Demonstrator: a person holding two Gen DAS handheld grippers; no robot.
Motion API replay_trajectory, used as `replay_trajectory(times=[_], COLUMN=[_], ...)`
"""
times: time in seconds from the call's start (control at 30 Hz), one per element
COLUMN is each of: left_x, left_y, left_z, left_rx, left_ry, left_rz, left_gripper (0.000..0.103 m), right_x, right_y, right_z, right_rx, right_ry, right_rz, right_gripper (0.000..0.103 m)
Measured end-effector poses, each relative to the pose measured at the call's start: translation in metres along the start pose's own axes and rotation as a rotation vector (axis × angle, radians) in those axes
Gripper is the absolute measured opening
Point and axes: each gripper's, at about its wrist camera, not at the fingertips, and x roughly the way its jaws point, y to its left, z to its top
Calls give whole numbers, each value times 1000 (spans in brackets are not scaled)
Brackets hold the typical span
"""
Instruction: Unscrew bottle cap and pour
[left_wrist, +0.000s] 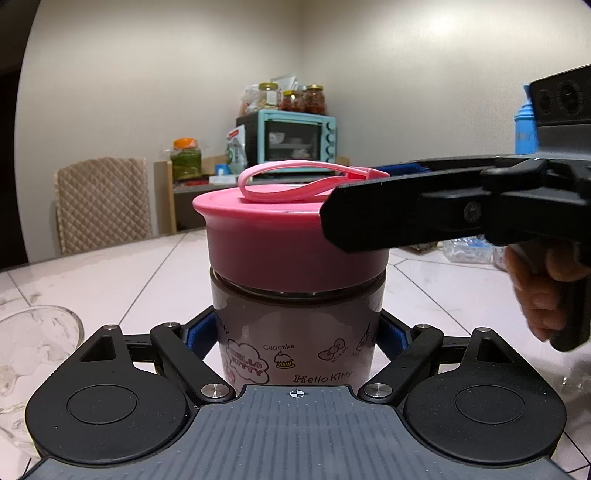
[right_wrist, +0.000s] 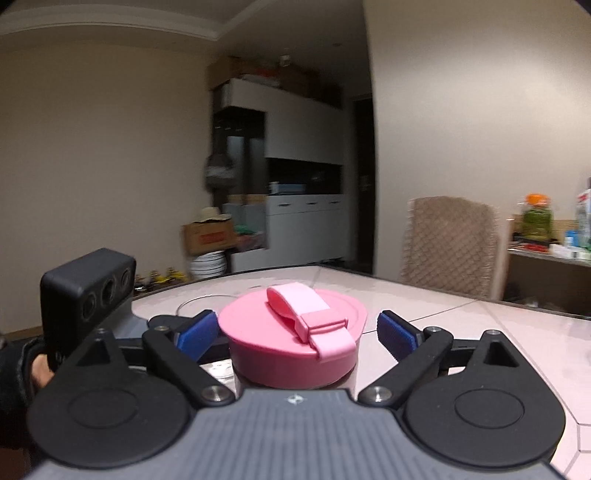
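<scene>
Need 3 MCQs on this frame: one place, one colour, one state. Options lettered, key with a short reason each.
1. Where does the glass bowl lie in the left wrist view?
A lower left, on the table
B on the oven
C on the chair

2. What colour is the cap?
A blue
B pink
C green

3. How does the right gripper stand at the cap?
A clamped on it
B fingers apart, clear of it
C holding it lifted off

A: the bowl sits at the lower left edge.
B: cap and strap are pink.
B: gaps show beside both blue pads; the cap sits on the bottle, which the left gripper clamps.

Upright bottle (left_wrist: 295, 332), pink cap (right_wrist: 291, 343) on
</scene>
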Motion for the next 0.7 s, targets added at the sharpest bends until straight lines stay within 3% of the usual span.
replay_trajectory(times=[0.47,0.7], left_x=[-1,-1], left_y=[1,2], left_z=[1,1], left_rx=[1,1], left_ry=[0,0], left_rz=[1,1], left_gripper=[90,90], right_x=[24,26], right_y=[26,29], right_z=[-17,-23], right_rx=[31,80], right_ry=[8,0], right_rz=[-187,-204], right_gripper=[96,95])
